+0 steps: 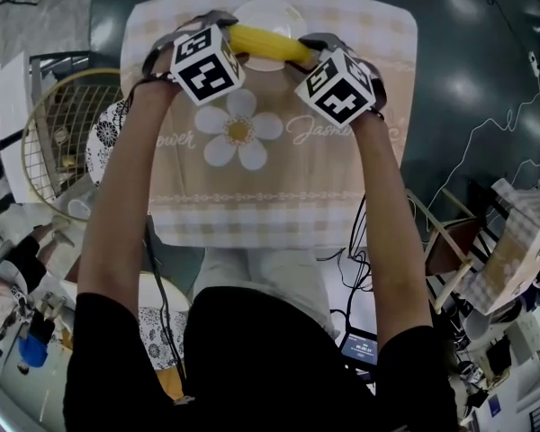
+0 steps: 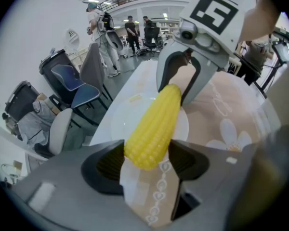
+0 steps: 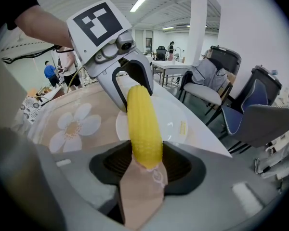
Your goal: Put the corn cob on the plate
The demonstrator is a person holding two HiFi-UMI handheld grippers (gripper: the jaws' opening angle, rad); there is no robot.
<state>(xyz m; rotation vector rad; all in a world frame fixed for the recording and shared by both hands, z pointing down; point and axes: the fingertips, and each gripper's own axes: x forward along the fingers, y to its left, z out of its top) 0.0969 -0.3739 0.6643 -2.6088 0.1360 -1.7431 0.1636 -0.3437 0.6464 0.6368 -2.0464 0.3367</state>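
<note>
The yellow corn cob (image 1: pixel 268 45) hangs level over the white plate (image 1: pixel 268 12) at the table's far edge, held at both ends. My left gripper (image 1: pixel 237 50) is shut on its left end and my right gripper (image 1: pixel 308 58) on its right end. In the left gripper view the cob (image 2: pixel 153 124) runs from my left gripper (image 2: pixel 147 163) out to the right gripper (image 2: pixel 179 88), with the plate (image 2: pixel 118 124) below. The right gripper view mirrors this: cob (image 3: pixel 143 121), right gripper (image 3: pixel 147 165), left gripper (image 3: pixel 131 83), plate (image 3: pixel 176 117).
A beige checked tablecloth with a daisy print (image 1: pixel 238 131) covers the table. A wire basket (image 1: pixel 63 138) stands at the left. Office chairs (image 3: pixel 260 117) and people stand beyond the table's far edge. Cables lie on the floor at the right.
</note>
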